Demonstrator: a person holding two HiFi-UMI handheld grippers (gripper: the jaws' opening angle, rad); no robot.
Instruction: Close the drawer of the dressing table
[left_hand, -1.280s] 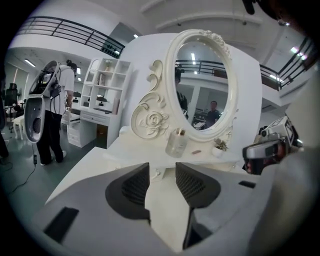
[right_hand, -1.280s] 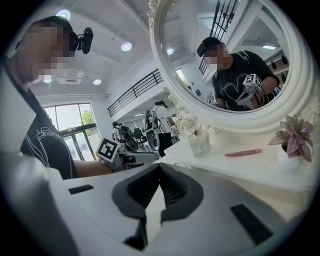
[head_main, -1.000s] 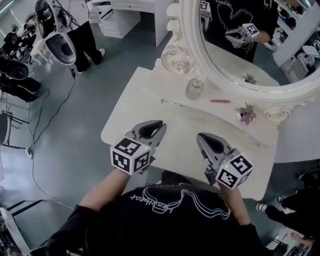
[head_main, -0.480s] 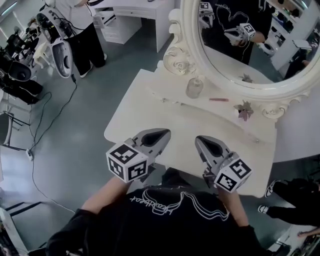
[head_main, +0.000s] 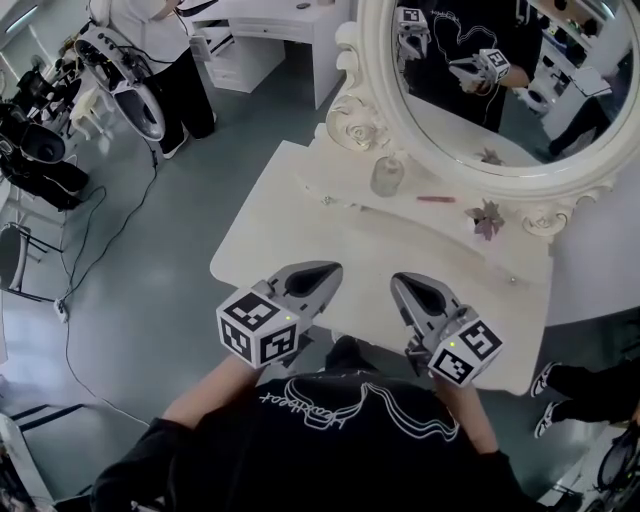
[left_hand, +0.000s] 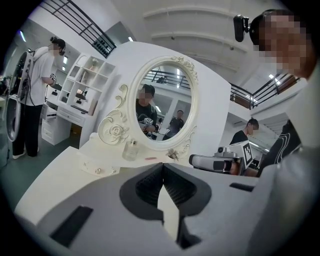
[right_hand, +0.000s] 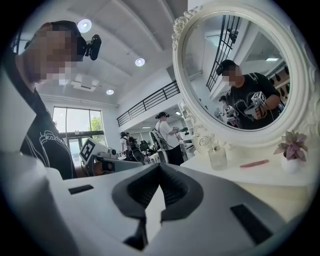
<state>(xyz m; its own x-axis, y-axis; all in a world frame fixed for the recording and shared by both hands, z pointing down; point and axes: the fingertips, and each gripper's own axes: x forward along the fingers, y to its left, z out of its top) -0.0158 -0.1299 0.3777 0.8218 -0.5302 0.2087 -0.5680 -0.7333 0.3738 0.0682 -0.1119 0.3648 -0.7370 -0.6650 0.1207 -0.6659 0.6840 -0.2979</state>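
Note:
The white dressing table (head_main: 300, 225) stands in front of me under an oval mirror (head_main: 480, 90). Its front drawer is hidden in every view; only small knobbed drawers (left_hand: 97, 170) on the raised shelf show. My left gripper (head_main: 325, 270) hovers over the table's near edge, jaws shut with nothing between them; in its own view the left gripper's tips (left_hand: 161, 164) meet. My right gripper (head_main: 400, 280) hovers beside it, about a hand's width to the right. It is also shut and empty, with the right gripper's tips (right_hand: 160, 164) closed together.
On the shelf below the mirror stand a glass bottle (head_main: 387, 176), a pink stick (head_main: 436, 199) and a small potted plant (head_main: 486, 220). A person (head_main: 165, 70) stands at the upper left by another white table. Dark equipment (head_main: 30, 140) and cables lie on the floor at the left.
Both grippers have drawn slightly back and up from the tabletop, side by side. The person at the upper left has shifted.

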